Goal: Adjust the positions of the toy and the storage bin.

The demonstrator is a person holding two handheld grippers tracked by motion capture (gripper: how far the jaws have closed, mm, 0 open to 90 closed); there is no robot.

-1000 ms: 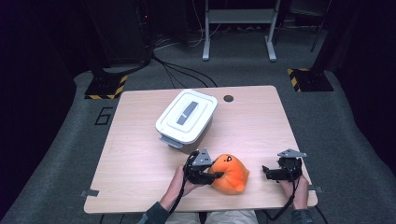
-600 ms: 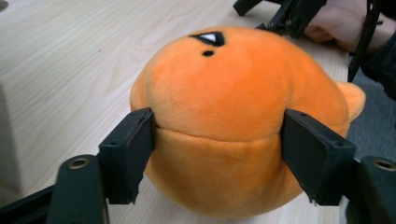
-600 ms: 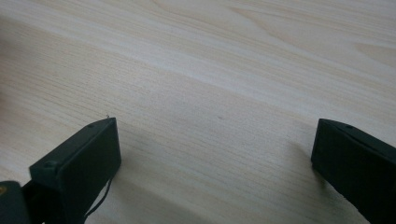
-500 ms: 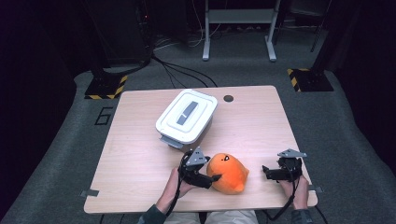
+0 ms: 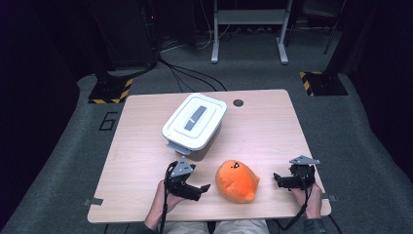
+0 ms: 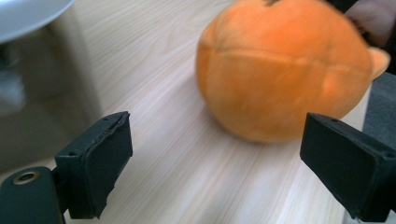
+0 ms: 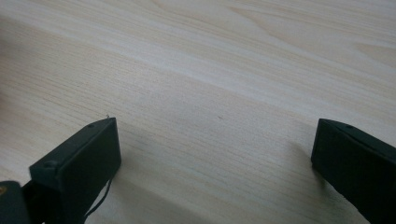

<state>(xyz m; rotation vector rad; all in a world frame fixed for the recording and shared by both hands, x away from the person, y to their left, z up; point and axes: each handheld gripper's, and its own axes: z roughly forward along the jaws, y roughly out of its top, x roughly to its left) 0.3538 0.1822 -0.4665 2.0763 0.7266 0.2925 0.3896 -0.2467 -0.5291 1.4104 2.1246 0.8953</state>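
Orange plush [image 6: 285,70] lies beyond open left fingers [image 6: 109,158].

A single figure can be read: a large "6" [image 5: 109,120] marked in dark outline on the grey floor [image 5: 63,161], at the left of the high view, just beside the left edge of the worktop [image 5: 272,131]. No other writing, label or brand is legible. The yellow-and-black striped plates [image 5: 107,91] on the floor at upper left and upper right carry hazard stripes, no words.
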